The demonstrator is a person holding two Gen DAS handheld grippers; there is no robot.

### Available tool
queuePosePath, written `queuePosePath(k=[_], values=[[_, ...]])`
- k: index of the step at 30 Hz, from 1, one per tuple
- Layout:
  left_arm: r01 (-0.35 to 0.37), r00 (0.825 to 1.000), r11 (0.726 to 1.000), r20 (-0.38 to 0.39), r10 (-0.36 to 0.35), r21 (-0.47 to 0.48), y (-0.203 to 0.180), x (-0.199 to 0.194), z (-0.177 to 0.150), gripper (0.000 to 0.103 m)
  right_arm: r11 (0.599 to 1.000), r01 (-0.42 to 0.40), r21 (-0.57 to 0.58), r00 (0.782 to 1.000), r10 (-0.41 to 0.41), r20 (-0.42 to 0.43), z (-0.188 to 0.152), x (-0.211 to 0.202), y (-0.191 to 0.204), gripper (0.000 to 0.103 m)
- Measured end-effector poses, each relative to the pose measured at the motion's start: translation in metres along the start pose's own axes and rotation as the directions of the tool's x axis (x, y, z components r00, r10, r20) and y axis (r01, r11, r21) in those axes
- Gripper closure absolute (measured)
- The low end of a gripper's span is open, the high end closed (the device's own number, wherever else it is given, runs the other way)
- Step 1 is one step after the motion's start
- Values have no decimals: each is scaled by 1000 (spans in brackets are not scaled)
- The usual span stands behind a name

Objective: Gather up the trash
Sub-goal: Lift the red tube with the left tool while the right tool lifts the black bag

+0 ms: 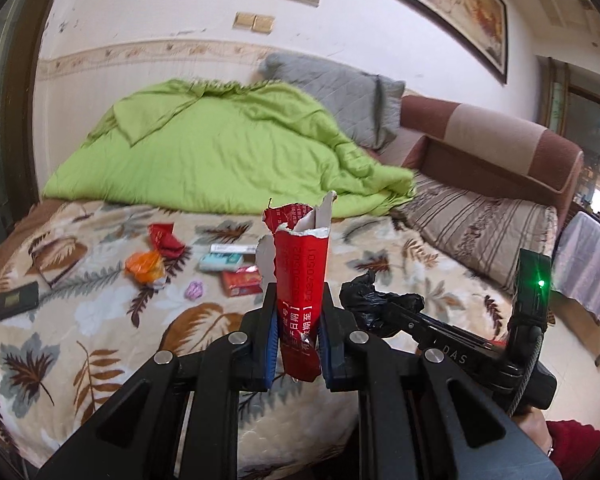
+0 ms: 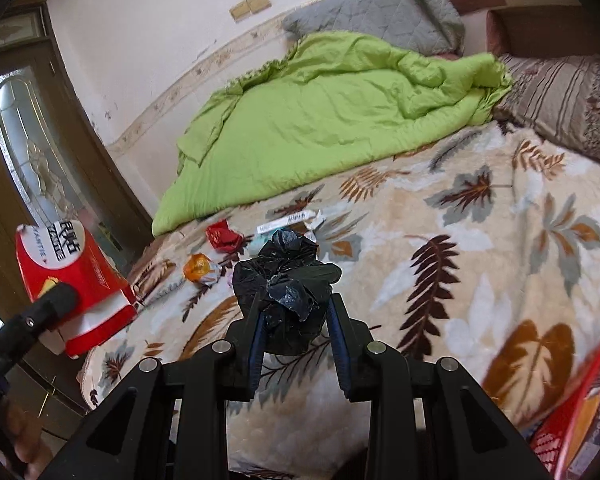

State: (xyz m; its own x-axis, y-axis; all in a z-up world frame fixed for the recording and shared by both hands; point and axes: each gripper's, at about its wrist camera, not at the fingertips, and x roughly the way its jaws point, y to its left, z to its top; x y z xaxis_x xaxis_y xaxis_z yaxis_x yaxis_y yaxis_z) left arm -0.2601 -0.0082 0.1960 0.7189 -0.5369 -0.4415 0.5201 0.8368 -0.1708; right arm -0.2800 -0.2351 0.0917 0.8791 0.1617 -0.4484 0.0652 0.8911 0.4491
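Over a leaf-patterned bed (image 1: pixel 80 344) with wrappers (image 1: pixel 162 250) scattered far left, the left gripper (image 1: pixel 298 336) clamps a torn red carton (image 1: pixel 300 280) upright, seemingly ready for the bunched black bag (image 2: pixel 286 280) the right gripper (image 2: pixel 296 336) grips nearby.

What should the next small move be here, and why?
Probably bring the left claw, shut on the torn red box, over to the black bag bunched in the right claw. The bag's mouth isn't open, so it likely needs spreading first.
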Motion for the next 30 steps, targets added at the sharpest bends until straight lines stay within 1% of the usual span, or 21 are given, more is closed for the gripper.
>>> queuePosePath(k=[3, 5, 10, 14, 17, 19, 24, 30], values=[[22, 1000, 1000, 14, -22, -7, -3, -6, 6, 87, 999, -11, 31, 1000, 10, 25, 8, -14, -1, 72], [26, 1000, 1000, 15, -26, -12, -1, -5, 6, 87, 1000, -3, 31, 999, 2, 40, 12, -19, 2, 72], [35, 999, 999, -3, -35, -29, 10, 13, 1, 87, 1000, 4, 15, 1000, -4, 24, 11, -16, 7, 72], [26, 999, 999, -44, -28, -48, 25, 37, -11, 87, 1000, 26, -10, 1000, -26, 7, 10, 4, 8, 72], [11, 996, 997, -92, -18, -78, 43, 64, -25, 87, 999, 40, -20, 999, -41, -30, 5, 25, 7, 72], [-13, 994, 997, -111, 4, -81, 51, 78, -33, 87, 998, 48, -29, 998, -49, -44, 1, 36, 6, 72], [-16, 985, 994, -173, -2, -106, 65, 114, -51, 87, 997, 47, -64, 997, -51, -63, 0, 54, 9, 72], [-15, 978, 995, -207, -6, -95, 73, 138, -60, 87, 999, 36, -29, 993, -39, -114, -1, 67, 1, 72]])
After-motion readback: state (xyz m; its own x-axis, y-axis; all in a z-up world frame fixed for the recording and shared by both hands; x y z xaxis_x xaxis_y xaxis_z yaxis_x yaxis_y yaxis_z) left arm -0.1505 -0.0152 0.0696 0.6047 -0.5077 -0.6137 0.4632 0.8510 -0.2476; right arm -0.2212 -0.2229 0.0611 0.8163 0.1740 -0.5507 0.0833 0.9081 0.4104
